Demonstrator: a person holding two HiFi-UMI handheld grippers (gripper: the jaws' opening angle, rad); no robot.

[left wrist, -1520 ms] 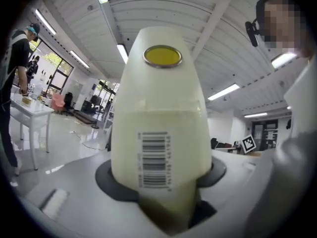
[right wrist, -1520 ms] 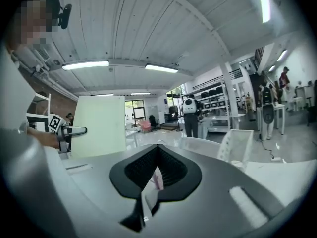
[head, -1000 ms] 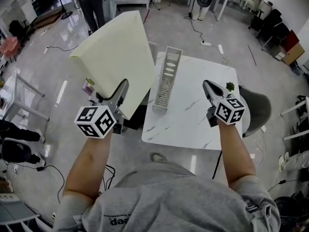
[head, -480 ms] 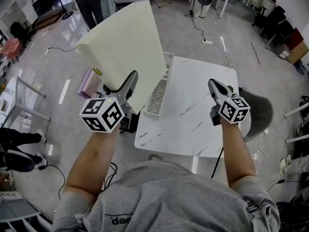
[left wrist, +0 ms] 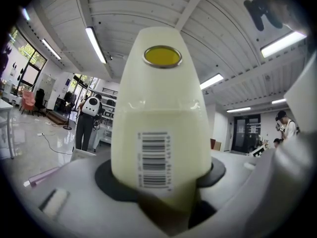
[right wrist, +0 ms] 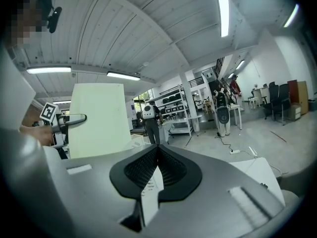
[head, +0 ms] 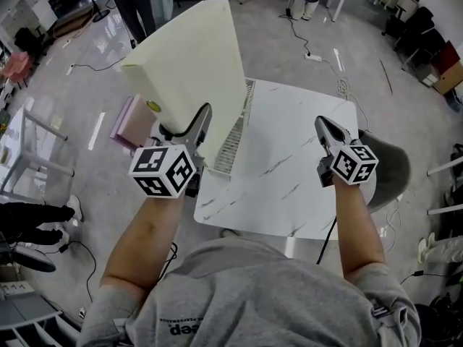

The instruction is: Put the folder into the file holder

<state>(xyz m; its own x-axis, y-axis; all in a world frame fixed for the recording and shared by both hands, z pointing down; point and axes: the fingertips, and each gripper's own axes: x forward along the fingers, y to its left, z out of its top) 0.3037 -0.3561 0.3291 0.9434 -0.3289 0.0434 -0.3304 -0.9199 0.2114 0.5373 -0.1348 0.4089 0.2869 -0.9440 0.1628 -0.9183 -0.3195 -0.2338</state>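
At the left edge of the white marble-look counter, the tall cream cardboard folder hangs upright, overlapping the grey perforated metal file holder; square its bottom edge with the slot before lowering. The left hand-held gripper pinches the folder's spine, jaws partly spread; the right hand-held gripper is pressed together, empty

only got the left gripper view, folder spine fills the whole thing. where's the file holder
Observer: In the head view the file holder is on the white table, along its left edge. The folder, held upright by the left gripper, hides the holder's left side.
Operator: is the right gripper bracing the holder
Observer: No. The right gripper is over the table's right side, apart from the holder, with its jaws together and nothing in them.
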